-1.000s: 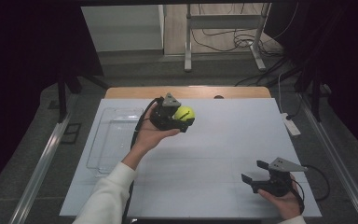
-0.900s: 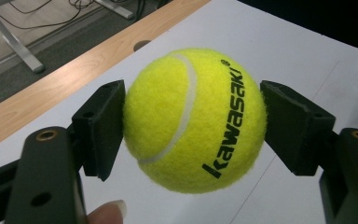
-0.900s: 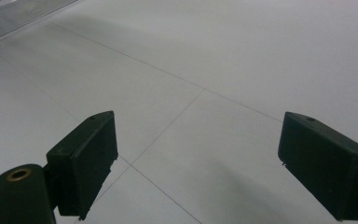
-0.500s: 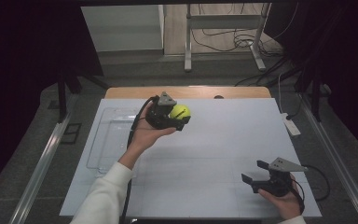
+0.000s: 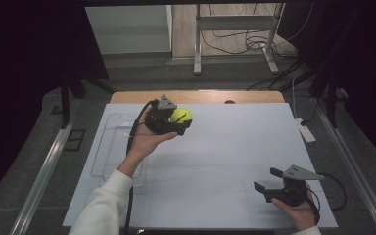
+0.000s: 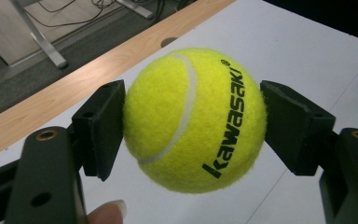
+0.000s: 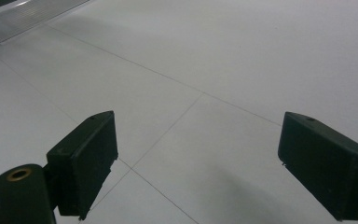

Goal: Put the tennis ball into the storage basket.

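- Your left gripper (image 6: 193, 126) is clamped on the fuzzy yellow-green tennis ball (image 6: 195, 119), one black pad pressing each side, the black "kawasaki" lettering facing the camera
- The ball sits between those jaws, held up off the white table top (image 5: 235, 147)
- Behind and to the left of that gripper lies the clear plastic tray (image 5: 108, 147)
- Your right gripper (image 7: 200, 161) has its jaws spread wide, nothing between them, bare white surface below

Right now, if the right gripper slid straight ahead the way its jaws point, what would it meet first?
Probably just the white table top. The right gripper is open with nothing between its jaws, aimed toward the clear tray on the far side. The tray would likely come first, though depth is hard to judge.
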Action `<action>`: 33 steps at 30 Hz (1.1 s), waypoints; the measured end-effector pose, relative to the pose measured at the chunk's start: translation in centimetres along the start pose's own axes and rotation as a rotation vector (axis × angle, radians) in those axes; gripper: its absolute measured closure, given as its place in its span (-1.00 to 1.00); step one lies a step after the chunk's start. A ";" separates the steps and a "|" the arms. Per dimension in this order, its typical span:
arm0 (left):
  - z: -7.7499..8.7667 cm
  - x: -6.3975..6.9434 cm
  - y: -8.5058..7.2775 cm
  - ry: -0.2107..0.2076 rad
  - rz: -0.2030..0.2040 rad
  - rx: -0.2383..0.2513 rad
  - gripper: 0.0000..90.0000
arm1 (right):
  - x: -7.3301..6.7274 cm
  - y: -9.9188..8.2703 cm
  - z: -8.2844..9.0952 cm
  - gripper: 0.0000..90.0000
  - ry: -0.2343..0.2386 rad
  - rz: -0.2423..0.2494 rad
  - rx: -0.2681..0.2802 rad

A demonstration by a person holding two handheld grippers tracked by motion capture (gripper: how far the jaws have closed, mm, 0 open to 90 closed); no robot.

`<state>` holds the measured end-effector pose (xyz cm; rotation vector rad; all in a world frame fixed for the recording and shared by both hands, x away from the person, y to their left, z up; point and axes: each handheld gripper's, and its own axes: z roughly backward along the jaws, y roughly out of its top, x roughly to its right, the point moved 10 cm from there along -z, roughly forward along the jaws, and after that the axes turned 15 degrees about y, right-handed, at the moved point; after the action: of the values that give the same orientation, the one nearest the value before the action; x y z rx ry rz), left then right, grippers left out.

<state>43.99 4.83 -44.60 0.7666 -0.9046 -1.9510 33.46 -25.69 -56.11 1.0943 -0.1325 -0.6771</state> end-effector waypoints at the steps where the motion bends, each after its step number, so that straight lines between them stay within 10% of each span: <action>1: 0.1 -0.3 -0.2 0.006 0.002 -0.002 -0.40 | 0.0 0.0 0.0 -0.73 0.000 -0.001 0.000; 33: 0.5 -3.5 -1.3 0.073 0.041 -0.006 -0.40 | 0.0 0.0 -0.1 -0.73 0.001 -0.003 -0.003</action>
<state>44.65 8.59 -44.78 0.8045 -0.8632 -1.8772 33.49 -25.64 -56.19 1.0922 -0.1290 -0.6788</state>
